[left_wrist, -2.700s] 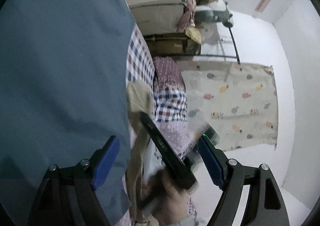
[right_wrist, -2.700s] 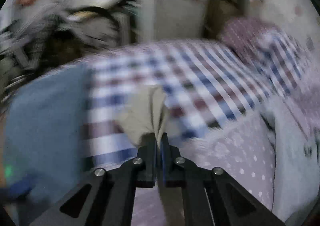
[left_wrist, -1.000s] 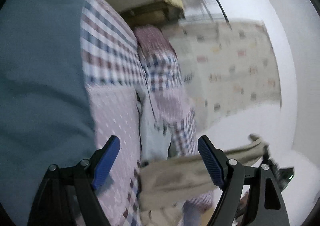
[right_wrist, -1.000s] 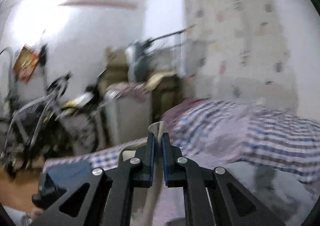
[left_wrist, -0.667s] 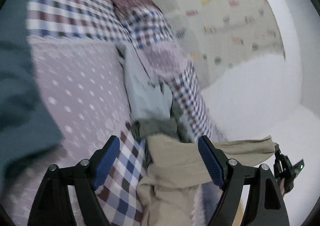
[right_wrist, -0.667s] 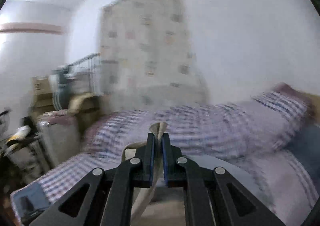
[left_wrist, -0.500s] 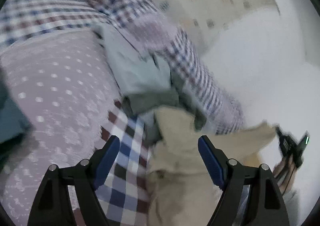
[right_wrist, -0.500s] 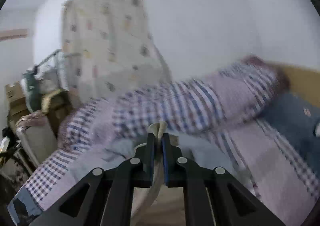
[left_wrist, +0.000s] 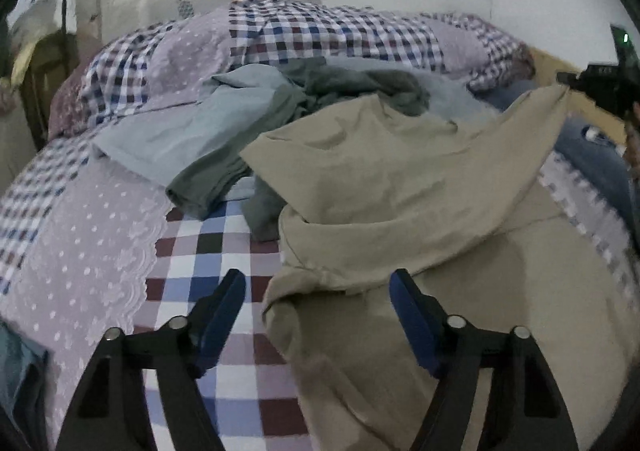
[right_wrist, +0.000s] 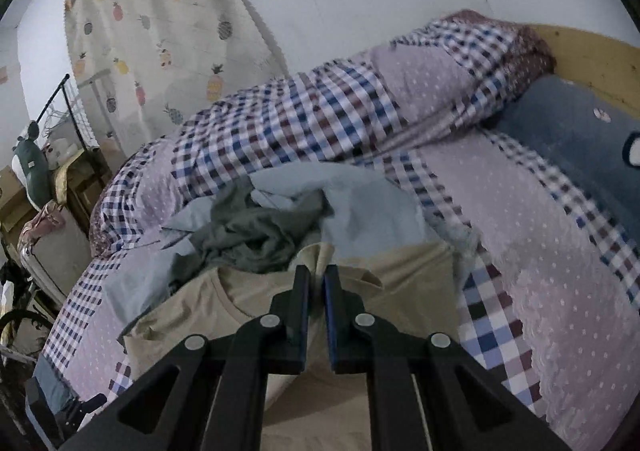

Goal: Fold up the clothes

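Left wrist view looks across a bed covered by a patchwork quilt (left_wrist: pixel 100 251) of lilac dotted panels and red, blue and white checks. The left gripper (left_wrist: pixel 318 293) hovers low over the bed with its blue-padded jaws spread wide and nothing between them; its left finger is over checked quilt, its right finger over a beige garment (left_wrist: pixel 400 187). That beige garment lies crumpled across the near right part of the bed, and one corner of it is drawn up toward the far right edge of the picture, where the right gripper (left_wrist: pixel 600 85) holds it. Behind the beige garment sits a heap of other clothes: a pale blue garment (left_wrist: pixel 188 131) spread to the left and a dark grey-green garment (left_wrist: pixel 360 81) bunched on top. Right wrist view shows the right gripper (right_wrist: pixel 317 291) with its jaws pressed together, pinching a fold of the beige garment (right_wrist: pixel 224 299), which hangs down below the fingers. Beyond it lie the same pale blue garment (right_wrist: pixel 360 203) and grey-green garment (right_wrist: pixel 256 231). A dark blue pillow (right_wrist: pixel 580 131) rests at the right by a wooden headboard (right_wrist: pixel 600 55), and a pineapple-print curtain (right_wrist: pixel 160 31) hangs on the wall.
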